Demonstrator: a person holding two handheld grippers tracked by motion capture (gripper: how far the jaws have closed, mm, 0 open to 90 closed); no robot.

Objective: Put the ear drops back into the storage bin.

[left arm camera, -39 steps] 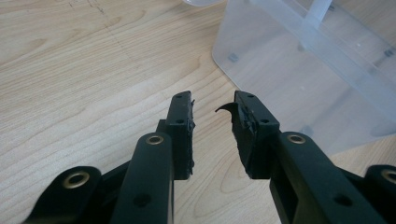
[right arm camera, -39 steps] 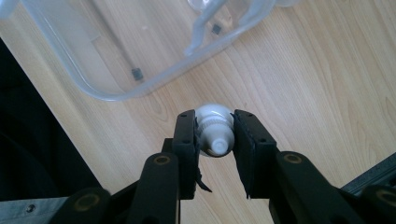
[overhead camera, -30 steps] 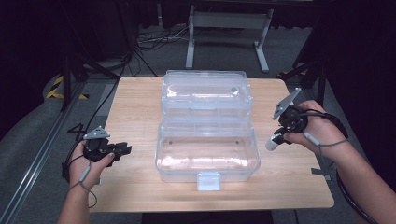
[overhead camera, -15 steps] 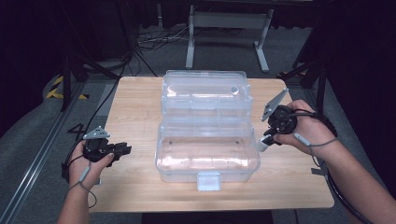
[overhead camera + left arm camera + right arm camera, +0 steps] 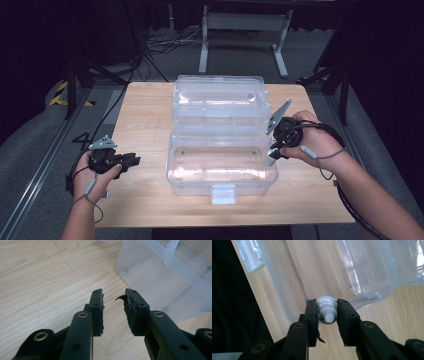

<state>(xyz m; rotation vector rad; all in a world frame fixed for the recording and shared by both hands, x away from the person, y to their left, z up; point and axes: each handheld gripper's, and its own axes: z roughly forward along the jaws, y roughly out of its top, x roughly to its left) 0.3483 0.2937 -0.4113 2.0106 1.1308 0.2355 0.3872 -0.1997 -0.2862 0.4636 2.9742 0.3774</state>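
Two grippers are working at a wooden table, one at each side of a clear plastic box that is sitting open in the middle with its lid folded back toward the far edge. At the left, the left gripper is hanging just above the bare wood, near the box's left wall but apart from it; in the left gripper view its jaws are standing partly apart with nothing between them, and a strip of the right pad's lining is curling loose at its tip. In the middle, the box's front compartment is lying see-through down to the wood, with a latch tab sticking out at the near edge. At the right, the right gripper is hovering at the box's right rim, and its jaws are pressing on a small white bottle, cap end facing the camera, right at the box's edge.
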